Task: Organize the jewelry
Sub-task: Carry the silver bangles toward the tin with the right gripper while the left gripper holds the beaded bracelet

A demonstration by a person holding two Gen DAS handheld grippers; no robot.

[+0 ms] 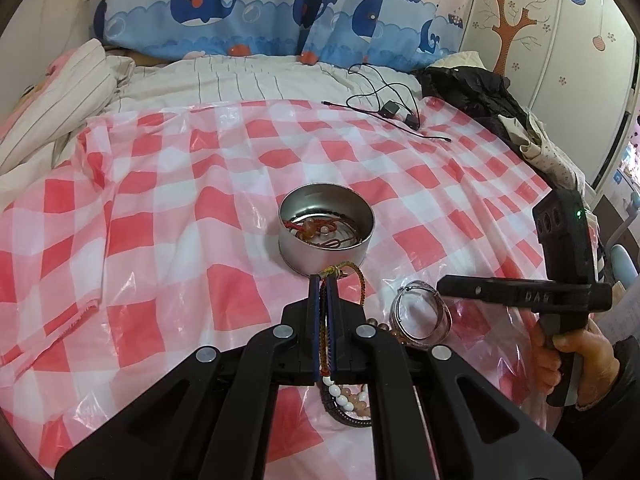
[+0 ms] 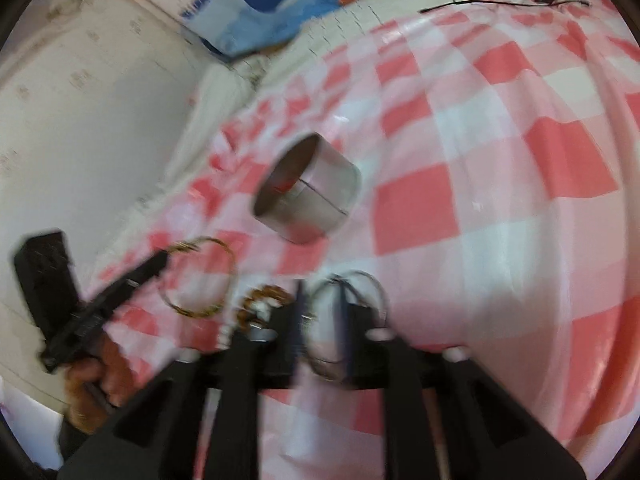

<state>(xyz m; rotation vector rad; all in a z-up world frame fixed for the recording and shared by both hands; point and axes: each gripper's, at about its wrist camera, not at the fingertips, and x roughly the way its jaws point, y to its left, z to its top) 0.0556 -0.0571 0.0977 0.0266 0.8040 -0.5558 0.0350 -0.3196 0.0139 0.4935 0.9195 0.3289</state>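
Observation:
A round metal tin [image 1: 326, 230] stands on the red-checked plastic sheet [image 1: 180, 208] with red cord jewelry [image 1: 316, 228] inside. My left gripper [image 1: 325, 280] is shut on a braided gold-brown cord bracelet [image 1: 354, 280], just short of the tin's near wall. White and pink bead bracelets [image 1: 348, 398] lie under it. A clear silver bangle [image 1: 420, 314] lies to the right. My right gripper [image 2: 322, 304] is open, its fingers either side of that bangle [image 2: 348, 320]; this view is blurred. The tin [image 2: 308, 190] and the held cord bracelet [image 2: 200, 276] show there too.
Whale-print pillows [image 1: 256, 8] line the back of the bed. A black cable with small adapters [image 1: 394, 110] lies far on the sheet. Dark clothing [image 1: 480, 92] is piled at the right. A striped blanket [image 1: 60, 92] lies bunched at the left.

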